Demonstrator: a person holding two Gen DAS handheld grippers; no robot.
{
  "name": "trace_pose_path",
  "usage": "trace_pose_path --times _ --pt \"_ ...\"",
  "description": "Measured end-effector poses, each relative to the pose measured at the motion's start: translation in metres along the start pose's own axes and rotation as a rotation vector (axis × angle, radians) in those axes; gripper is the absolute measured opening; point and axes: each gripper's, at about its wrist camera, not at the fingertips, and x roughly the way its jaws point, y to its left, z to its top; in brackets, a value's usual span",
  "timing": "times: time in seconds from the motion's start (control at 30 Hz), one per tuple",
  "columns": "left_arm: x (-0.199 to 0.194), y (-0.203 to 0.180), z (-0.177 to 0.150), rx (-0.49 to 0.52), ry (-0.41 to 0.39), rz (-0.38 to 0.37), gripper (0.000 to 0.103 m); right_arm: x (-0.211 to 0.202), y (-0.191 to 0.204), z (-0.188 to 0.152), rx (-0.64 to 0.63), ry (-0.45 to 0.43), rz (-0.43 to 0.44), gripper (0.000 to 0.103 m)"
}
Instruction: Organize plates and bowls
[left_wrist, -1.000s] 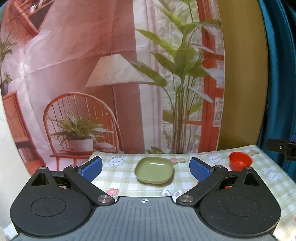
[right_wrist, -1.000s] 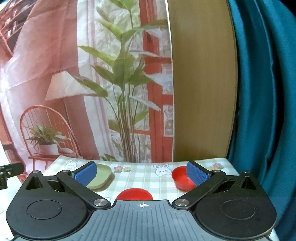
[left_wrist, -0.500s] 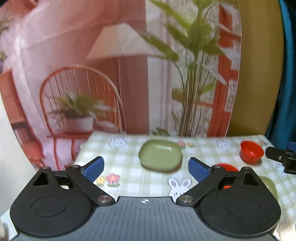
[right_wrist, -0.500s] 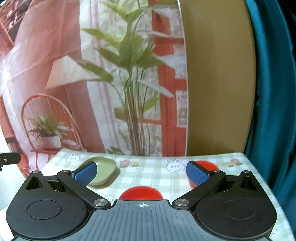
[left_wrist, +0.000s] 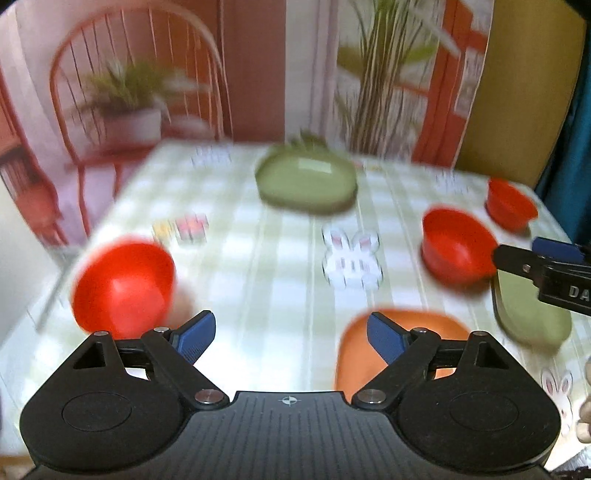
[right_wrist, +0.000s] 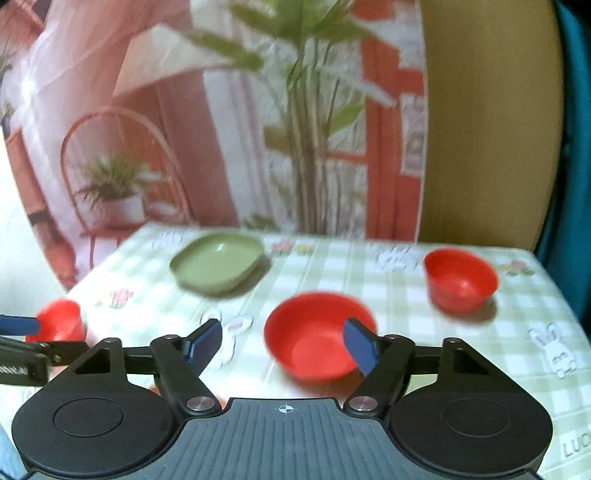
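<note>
Hovering over the checked tablecloth (left_wrist: 280, 266), the left gripper (left_wrist: 290, 334) has its blue pads spread wide with nothing between them. Going left to right in its blurred view: a red bowl (left_wrist: 123, 286) sits at about nine o'clock from the gripper, a green plate (left_wrist: 306, 186) lies far off at twelve, an orange plate (left_wrist: 399, 350) lies under the right-hand pad at three, then two more red bowls, the middle one (left_wrist: 456, 251) and the far one (left_wrist: 509, 203), stand towards two o'clock, well apart from the first. A second green plate (left_wrist: 528, 314) lies partly hidden at the right edge. The right gripper (right_wrist: 284, 341) is likewise spread and empty; the rim of the middle bowl (right_wrist: 317, 336) sits just behind its right-hand pad, though whether they touch I cannot tell
</note>
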Motion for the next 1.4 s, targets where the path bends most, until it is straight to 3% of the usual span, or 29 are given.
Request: trace_pose_path --times 0.2,0.4,0.47,0.53,0.67,0.8,0.97,1.03,1.4 --pt "0.022 0.005 -0.026 -0.06 0.133 -0.06 0.085 0.022 0.009 -0.031 -0.036 0.109 0.028 0.052" --pt "0.033 -0.001 -0.041 -0.059 0.205 -0.092 0.077 0.038 0.017 -0.05 -0.083 0.189 0.03 0.035" --pt "0.034 -0.006 -0.042 -0.063 0.221 -0.098 0.073 0.041 0.018 -0.054 -0.083 0.21 0.032 0.033" --pt "0.034 -0.006 -0.044 -0.073 0.23 -0.095 0.059 0.042 0.017 -0.057 -0.082 0.223 0.035 0.03" --pt "0.038 -0.005 -0.045 -0.1 0.253 -0.101 0.051 0.044 0.017 -0.062 -0.086 0.242 0.045 0.028" --pt "0.037 -0.006 -0.046 -0.091 0.247 -0.096 0.045 0.045 0.017 -0.066 -0.082 0.254 0.045 0.024" --pt "0.037 -0.008 -0.046 -0.088 0.24 -0.124 0.022 0.048 0.012 -0.066 -0.052 0.268 0.042 0.02" --pt "0.038 -0.009 -0.047 -0.087 0.237 -0.134 0.012 0.05 0.009 -0.067 -0.036 0.274 0.04 0.012" --pt "0.036 -0.008 -0.047 -0.088 0.208 -0.145 0.009 0.052 0.007 -0.071 0.002 0.289 0.055 0.008"
